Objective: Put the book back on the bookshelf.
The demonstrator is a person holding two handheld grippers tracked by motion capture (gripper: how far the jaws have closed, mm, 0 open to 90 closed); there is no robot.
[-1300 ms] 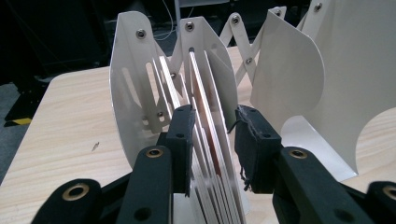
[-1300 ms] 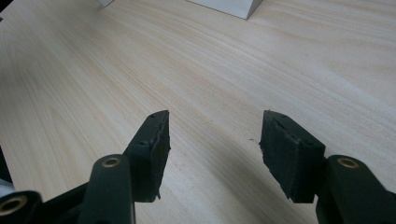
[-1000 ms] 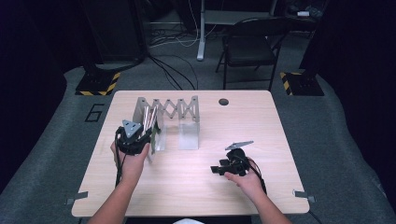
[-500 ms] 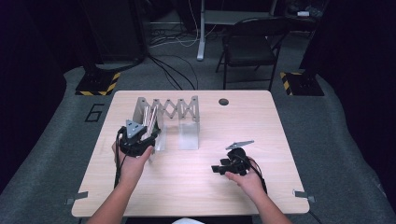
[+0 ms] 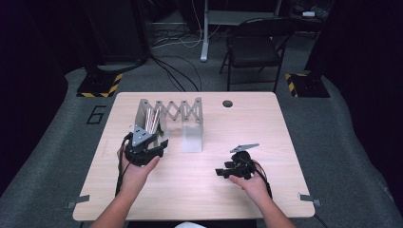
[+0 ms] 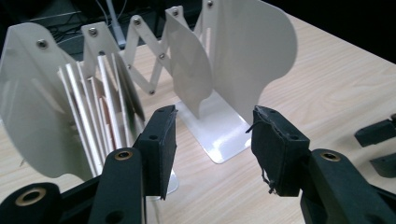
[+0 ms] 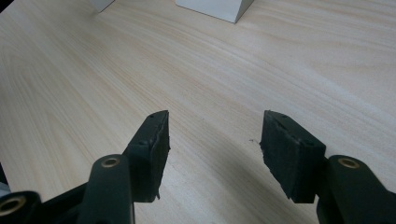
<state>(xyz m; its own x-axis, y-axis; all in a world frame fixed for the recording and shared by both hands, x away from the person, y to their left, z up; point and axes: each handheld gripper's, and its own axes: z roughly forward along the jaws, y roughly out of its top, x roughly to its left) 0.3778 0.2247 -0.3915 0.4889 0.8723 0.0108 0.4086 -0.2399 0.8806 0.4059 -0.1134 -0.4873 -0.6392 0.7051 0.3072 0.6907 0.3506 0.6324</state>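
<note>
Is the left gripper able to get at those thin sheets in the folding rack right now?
Probably yes: the left gripper is open just before the thin sheets in the rack, nothing between.

Across the second, we find very little that has changed. The black two-jaw left gripper [image 5: 159, 148], topped by its grey three-cornered plate, has slid a touch to the right and slightly nearer the person along the pale wooden table [image 5: 285, 142], and now sits just in front of the left end of the white metal accordion file rack [image 5: 168, 116]. Its jaws are spread wide apart (the left gripper view shows them [image 6: 212, 140] framing the gap between the rack's upright plates), with nothing between them. The hand [image 5: 135, 173] carrying it has shifted along with it by the same small amount.
</note>
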